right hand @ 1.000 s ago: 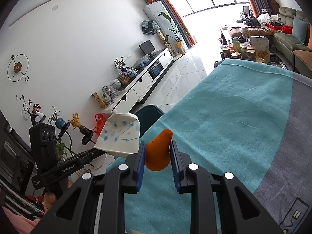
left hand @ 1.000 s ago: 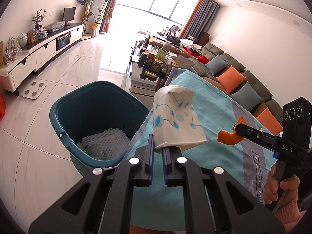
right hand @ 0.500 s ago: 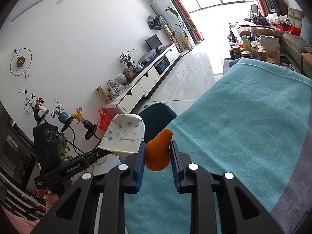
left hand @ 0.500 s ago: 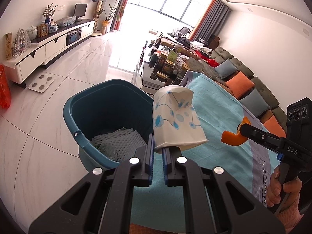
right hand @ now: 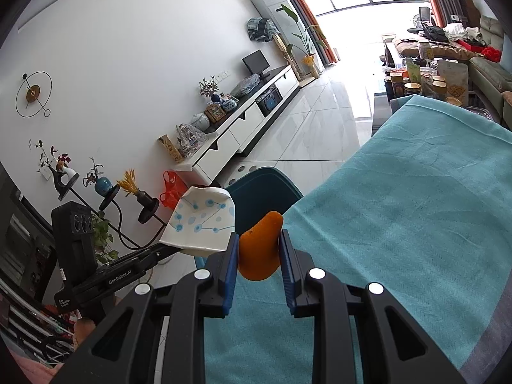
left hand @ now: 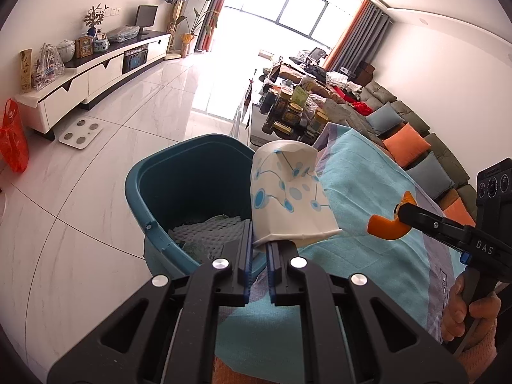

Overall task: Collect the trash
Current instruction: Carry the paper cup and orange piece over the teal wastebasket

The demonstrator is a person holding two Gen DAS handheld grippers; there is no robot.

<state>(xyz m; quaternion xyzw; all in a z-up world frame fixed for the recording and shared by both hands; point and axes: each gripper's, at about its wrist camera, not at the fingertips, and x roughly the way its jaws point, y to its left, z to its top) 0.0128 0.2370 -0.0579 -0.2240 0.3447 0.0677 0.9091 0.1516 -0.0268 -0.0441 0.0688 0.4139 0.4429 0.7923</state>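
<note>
My left gripper (left hand: pixel 259 240) is shut on the rim of a crushed white paper cup (left hand: pixel 288 198) with blue dots, held up over the table's left edge beside a teal bin (left hand: pixel 153 188). Grey padded material (left hand: pixel 204 233) lies inside the bin. In the right wrist view my right gripper (right hand: pixel 259 246) is shut on a piece of orange peel (right hand: pixel 260 249) above the turquoise tablecloth (right hand: pixel 400 224). That view also has the paper cup (right hand: pixel 201 220) and the teal bin (right hand: pixel 265 188) behind it. From the left wrist view the orange peel (left hand: pixel 387 227) and right gripper (left hand: pixel 400 216) hang to the right.
The teal bin stands on the white tiled floor (left hand: pixel 96 172) against the table's left side. A low white TV cabinet (left hand: pixel 89 73) runs along the far wall, with a red plastic bag (left hand: pixel 12 137) near it. Jars crowd a coffee table (left hand: pixel 288 112) beyond; a sofa (left hand: pixel 416 140) lies at right.
Both grippers have drifted leftward toward the bin, each still holding its item. The bin now sits closer to the middle of the left wrist view.
</note>
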